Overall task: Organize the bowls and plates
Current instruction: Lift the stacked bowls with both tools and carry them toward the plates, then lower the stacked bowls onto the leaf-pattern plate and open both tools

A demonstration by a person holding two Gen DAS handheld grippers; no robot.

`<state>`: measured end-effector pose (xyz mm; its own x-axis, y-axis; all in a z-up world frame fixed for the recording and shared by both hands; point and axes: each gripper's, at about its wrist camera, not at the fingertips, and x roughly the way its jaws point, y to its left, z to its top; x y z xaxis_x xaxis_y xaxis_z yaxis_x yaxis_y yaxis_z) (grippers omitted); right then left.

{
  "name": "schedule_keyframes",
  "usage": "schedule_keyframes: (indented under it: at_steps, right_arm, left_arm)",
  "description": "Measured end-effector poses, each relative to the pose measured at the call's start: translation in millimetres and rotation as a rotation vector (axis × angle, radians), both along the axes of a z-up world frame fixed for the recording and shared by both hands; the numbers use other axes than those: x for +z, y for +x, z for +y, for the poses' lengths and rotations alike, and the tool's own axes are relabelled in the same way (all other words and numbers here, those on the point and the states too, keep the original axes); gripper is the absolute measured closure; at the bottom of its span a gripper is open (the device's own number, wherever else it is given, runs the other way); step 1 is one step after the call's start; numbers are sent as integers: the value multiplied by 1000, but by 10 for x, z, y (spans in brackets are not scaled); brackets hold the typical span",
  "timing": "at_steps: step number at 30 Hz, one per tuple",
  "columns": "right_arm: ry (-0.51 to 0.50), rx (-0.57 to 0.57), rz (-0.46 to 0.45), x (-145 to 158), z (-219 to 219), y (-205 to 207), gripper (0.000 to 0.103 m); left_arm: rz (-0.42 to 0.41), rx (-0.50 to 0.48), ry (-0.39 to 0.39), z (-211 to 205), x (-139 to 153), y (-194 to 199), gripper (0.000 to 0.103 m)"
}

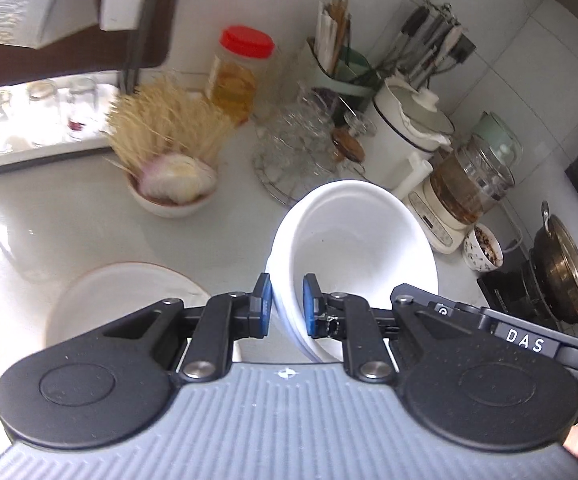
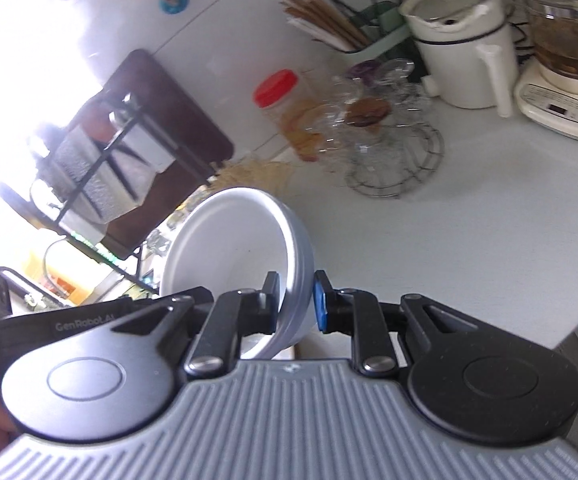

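Currently a white bowl [image 1: 353, 248] is being pinched at its near rim by the left gripper [image 1: 287, 308], tilted, mouth facing right; a second bowl [image 2: 241, 256] is being pinched likewise by the right gripper [image 2: 297, 300], mouth facing left, above the counter [image 2: 469, 220].

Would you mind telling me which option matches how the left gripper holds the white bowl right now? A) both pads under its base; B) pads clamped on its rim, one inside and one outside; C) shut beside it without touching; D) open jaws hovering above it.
B: in the left wrist view, the left gripper has one blue pad inside and one outside the white bowl wall, pinching its rim.
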<state>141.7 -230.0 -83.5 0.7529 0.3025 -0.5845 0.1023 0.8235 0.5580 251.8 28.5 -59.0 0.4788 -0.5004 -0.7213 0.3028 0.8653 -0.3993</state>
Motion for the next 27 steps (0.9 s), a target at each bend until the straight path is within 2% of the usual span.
schedule_keyframes:
  at_steps: [13, 19, 27]
  right_arm:
    - [-2, 147, -6, 45, 729, 299, 82]
    - [-10, 194, 32, -97, 1037, 354, 82]
    - [-31, 200, 107, -320, 1216, 377, 82]
  left_arm:
    - [-10, 145, -8, 879, 39, -89, 84]
    - [34, 190, -7, 1213, -160, -110, 84]
    - [107, 186, -12, 1403, -486, -54, 84]
